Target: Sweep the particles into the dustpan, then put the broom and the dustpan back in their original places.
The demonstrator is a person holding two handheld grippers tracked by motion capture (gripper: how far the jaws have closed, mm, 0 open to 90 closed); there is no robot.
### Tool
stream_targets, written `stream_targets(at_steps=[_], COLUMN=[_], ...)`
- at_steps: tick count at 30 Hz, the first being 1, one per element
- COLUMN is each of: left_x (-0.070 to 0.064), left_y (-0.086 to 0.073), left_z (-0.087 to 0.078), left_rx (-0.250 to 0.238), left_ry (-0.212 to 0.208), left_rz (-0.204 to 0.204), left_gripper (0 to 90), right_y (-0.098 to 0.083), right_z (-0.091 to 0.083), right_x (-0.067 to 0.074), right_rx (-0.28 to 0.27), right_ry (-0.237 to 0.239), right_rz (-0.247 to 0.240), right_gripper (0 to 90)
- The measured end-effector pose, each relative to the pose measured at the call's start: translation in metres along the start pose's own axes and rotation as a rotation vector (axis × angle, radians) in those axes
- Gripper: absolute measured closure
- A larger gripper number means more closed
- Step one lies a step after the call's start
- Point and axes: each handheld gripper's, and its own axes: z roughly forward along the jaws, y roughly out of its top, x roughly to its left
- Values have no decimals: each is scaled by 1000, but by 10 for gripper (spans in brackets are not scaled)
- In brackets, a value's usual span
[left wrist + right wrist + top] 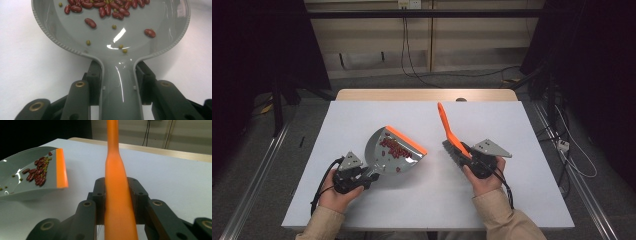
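White table [377,210] fills the middle of the high view, dark floor and cables beyond; we cannot make out the brush's bristles clearly under the right gripper [479,162]; its jaws are clamped on the orange brush [448,130], handle pointing toward the upper middle; at lower left, the left gripper [354,177] clenches the grey dustpan [384,152] handle, its orange lip toward the right, red beans [105,8] and small green ones inside.

You worked in a lab-like test room: black curtains [257,45] flanked the white table [412,200], with cables [412,50] trailing behind it.
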Motion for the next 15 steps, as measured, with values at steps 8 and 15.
stream_targets(at_steps=[8,15], left_x=[12,22], left_y=[0,-4], left_z=[-1,-3], left_rx=[-47,-39], left_ry=[102,172], left_rz=[-77,-140], left_gripper=[631,631], right_y=[-1,-4], right_z=[-5,-10], right_x=[-7,-15], right_rx=[1,2], right_ry=[-16,-27], right_rz=[-8,13], right_gripper=[710,710])
